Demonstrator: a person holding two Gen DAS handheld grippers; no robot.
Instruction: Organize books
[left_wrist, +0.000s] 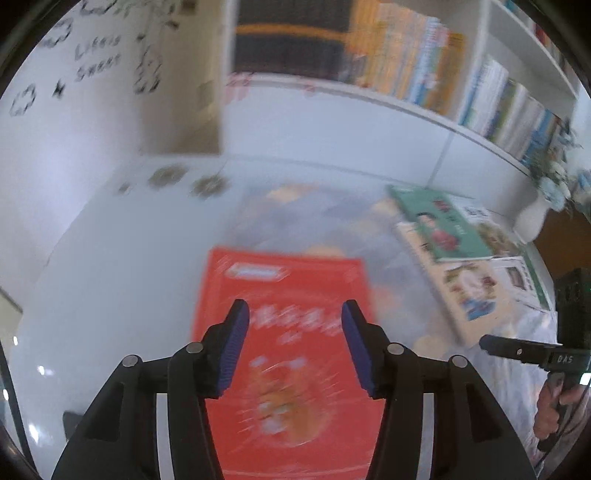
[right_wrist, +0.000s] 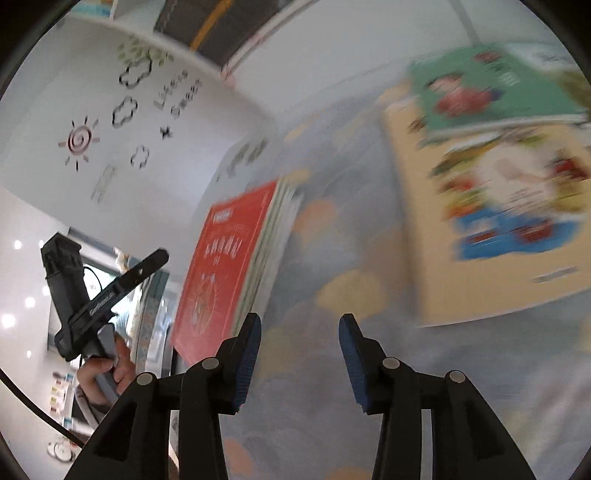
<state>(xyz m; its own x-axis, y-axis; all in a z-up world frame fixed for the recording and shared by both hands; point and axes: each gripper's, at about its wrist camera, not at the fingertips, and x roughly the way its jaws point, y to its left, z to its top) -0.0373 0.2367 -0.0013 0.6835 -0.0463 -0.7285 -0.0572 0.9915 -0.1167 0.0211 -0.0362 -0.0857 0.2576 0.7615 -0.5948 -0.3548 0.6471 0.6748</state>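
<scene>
Both your grippers are released, jaws apart and holding nothing: the left gripper (left_wrist: 294, 314) hangs over the red book (left_wrist: 284, 332) topping the near stack, the right gripper (right_wrist: 300, 325) over the patterned counter (right_wrist: 332, 369). To its right the green book (right_wrist: 491, 88) and cream book (right_wrist: 498, 221) lie loose; you likely grab one next.

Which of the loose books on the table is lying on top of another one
The green-covered book. It rests across the upper part of the cream picture book, while the red book tops a separate stack by the left gripper.
</scene>
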